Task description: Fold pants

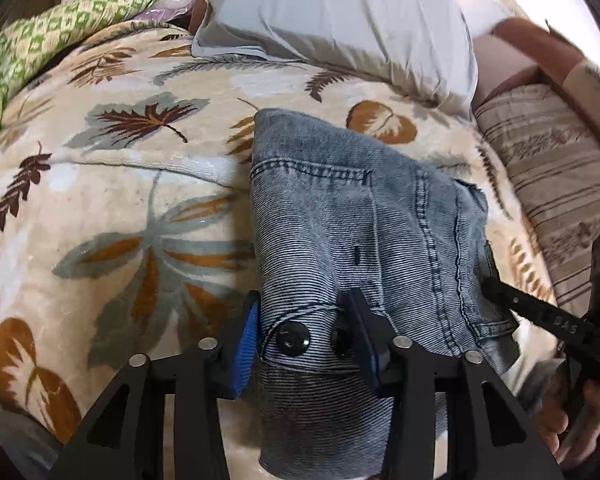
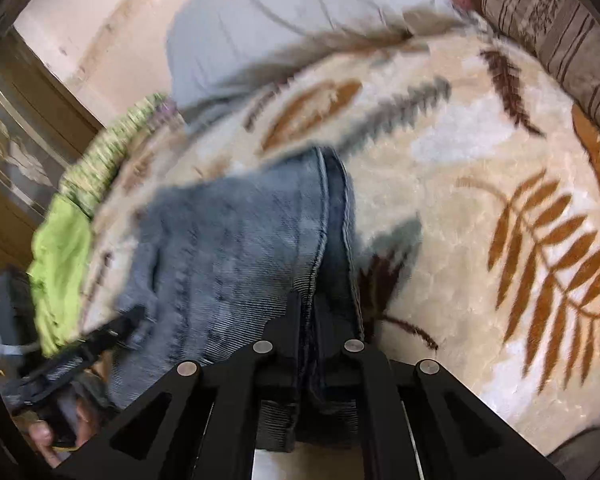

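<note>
Jeans (image 1: pixel 364 216) lie folded on a leaf-print blanket (image 1: pixel 112 184), near the bed's front edge. Only the left wrist view shows the waistband with its two dark buttons (image 1: pixel 293 335) sitting between the left gripper (image 1: pixel 306 344), whose blue pads stand spread either side, released. The right wrist view, blurred, shows the right gripper (image 2: pixel 308 320) clenched on a thick fold of denim. Far left lies a green patterned cloth (image 1: pixel 52 28), a grey pillow (image 1: pixel 340 20) at the far middle, a striped cushion (image 1: pixel 552 184) at the right
</note>
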Tool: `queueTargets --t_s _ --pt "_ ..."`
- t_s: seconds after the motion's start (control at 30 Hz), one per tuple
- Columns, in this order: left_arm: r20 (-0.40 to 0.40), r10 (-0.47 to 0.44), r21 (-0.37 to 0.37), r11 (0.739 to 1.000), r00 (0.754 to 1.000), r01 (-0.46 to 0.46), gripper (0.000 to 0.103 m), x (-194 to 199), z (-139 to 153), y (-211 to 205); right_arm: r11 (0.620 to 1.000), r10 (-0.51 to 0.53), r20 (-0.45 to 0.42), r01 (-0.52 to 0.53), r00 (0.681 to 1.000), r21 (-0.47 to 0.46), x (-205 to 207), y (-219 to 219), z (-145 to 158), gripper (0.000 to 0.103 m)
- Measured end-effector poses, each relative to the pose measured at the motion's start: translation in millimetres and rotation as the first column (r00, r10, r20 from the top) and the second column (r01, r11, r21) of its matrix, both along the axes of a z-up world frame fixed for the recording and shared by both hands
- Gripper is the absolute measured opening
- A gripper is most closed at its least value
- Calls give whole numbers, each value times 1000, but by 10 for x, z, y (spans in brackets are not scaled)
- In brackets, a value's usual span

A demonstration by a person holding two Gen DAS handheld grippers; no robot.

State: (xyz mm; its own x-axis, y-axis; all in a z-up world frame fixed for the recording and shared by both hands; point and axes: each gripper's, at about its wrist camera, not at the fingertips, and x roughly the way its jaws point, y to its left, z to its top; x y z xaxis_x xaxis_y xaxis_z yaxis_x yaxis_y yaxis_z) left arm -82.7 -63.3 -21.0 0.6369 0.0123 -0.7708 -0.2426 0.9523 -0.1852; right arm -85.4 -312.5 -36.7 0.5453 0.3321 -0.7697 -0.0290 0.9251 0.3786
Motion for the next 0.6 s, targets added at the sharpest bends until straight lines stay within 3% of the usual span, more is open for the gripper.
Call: queueTargets --t_s 0.1,0.13,0.17,0.2,0.23,0.3,0.4,0.5,0.57,0.6 --pt "11 -4 -39 999 1000 4 48 -48 101 24 1000 5 -14 -5 1000 23 -8 4 -7 15" --pt "18 -11 -59 998 1000 12 49 -87 152 45 998 5 -3 -5 1000 69 -40 -40 56 28" --pt "23 -15 -75 997 1000 17 57 -110 167 90 992 5 13 -6 1000 123 -83 -99 114 56" --pt "37 -15 -107 994 999 19 67 -186 195 120 987 -5 31 0 1000 158 -130 -151 164 69" --pt "46 -11 -130 991 999 17 71 -232 194 157 984 -34 58 23 998 179 -217 -227 224 75" --pt "47 0 -178 984 999 9 73 -306 164 221 982 -42 58 30 997 186 -282 -277 244 75" --pt "3 2 -261 965 1000 -1 71 -309 53 321 975 -39 -15 42 999 217 -302 -341 57 74" --pt "-32 -16 -283 959 999 6 64 -260 -34 326 965 0 -75 20 997 263 -241 -313 -82 59" --pt "-38 -15 -238 971 999 5 64 -244 -44 283 982 2 -89 15 996 187 -227 -246 -112 31" --pt "-39 -15 -205 979 999 7 63 -238 -40 223 989 6 -90 8 996 147 -231 -222 -109 30"
